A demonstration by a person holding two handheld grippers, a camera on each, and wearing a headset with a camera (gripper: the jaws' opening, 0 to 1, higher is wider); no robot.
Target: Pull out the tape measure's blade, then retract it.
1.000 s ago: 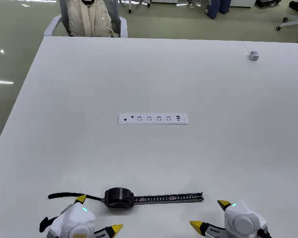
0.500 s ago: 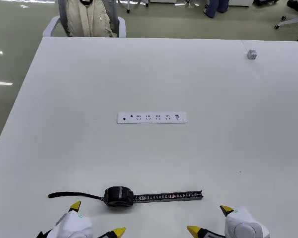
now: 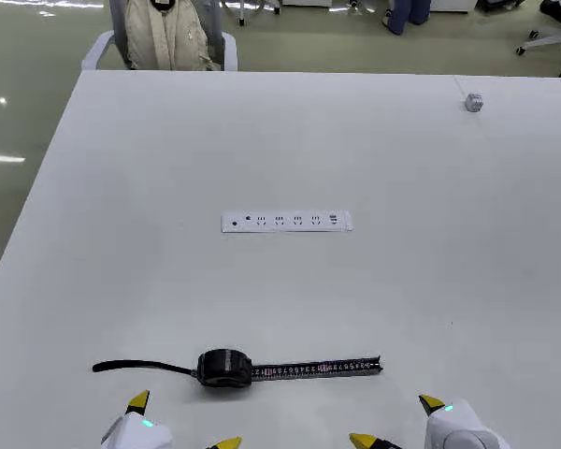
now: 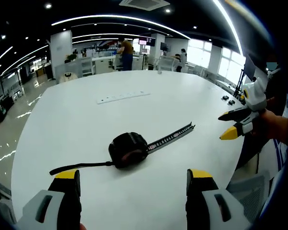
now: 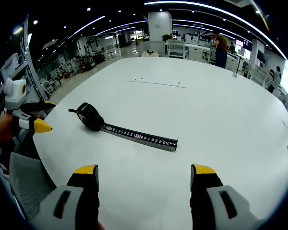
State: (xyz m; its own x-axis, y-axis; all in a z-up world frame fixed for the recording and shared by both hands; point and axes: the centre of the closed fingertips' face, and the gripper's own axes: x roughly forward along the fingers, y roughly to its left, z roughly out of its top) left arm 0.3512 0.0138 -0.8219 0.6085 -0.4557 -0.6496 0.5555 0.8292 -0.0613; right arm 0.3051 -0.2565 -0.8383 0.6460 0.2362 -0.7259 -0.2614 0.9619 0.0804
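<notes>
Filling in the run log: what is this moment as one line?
tape measure: on table, blade out | left gripper: open, empty | right gripper: open, empty | both apart from tape measure

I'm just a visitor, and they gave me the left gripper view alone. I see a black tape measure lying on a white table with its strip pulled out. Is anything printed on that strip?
Observer: Yes. The right gripper view looks along the blade of the tape measure from closer in. It shows a row of printed numerals beside the tick marks.
Operator: What is at the far end of the table?
Observer: In the head view, a chair with a pale jacket draped over it sits at the far edge of the table.
</notes>
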